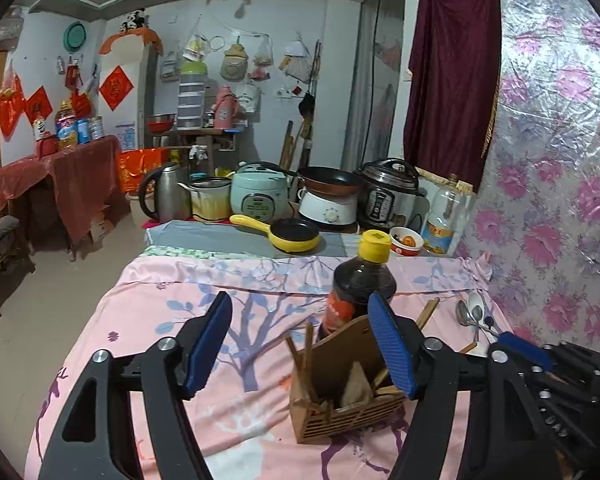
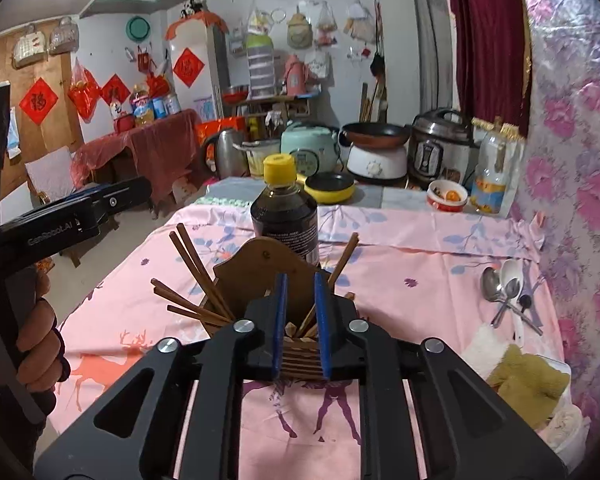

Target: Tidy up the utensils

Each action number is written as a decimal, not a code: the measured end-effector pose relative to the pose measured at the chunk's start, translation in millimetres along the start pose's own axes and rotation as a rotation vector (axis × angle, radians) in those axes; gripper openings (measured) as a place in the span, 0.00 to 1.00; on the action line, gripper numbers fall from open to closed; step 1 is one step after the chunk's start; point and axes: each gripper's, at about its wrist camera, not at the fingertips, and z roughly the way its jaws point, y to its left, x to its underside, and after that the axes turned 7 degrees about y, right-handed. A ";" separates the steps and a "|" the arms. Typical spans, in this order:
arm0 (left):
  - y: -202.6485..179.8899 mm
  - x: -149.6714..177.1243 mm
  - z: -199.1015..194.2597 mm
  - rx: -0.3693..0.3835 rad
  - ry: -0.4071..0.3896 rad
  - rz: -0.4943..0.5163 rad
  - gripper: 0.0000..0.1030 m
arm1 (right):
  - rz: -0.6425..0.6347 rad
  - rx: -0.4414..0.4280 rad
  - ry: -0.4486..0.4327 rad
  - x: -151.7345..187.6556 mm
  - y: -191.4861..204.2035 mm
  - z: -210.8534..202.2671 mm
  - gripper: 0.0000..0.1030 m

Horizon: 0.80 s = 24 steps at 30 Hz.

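The tabletop carried a pink cloth printed with trees and deer. At its far end we saw cookers and pans, among them a yellow pan and a small bowl.

Near the middle stood a wooden holder with chopsticks fanning out of it, some leaning left and one to the right. A dark bottle with a yellow cap stood just behind the holder.

Our left tongs were spread wide and held nothing; the holder sat below them, toward the right finger. Our right tongs hung over the holder's front with their blue pads narrowly apart; we could not tell whether they pinched anything.

A yellow-green rag lay at the near right edge. Spoons lay in a small cluster beyond it, well apart from the holder, near the flowered wall.
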 end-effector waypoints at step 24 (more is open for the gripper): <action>5.2 120.6 -108.7 -0.255 -0.044 -0.074 0.94 | 0.233 0.023 -0.156 108.9 15.5 -87.7 0.73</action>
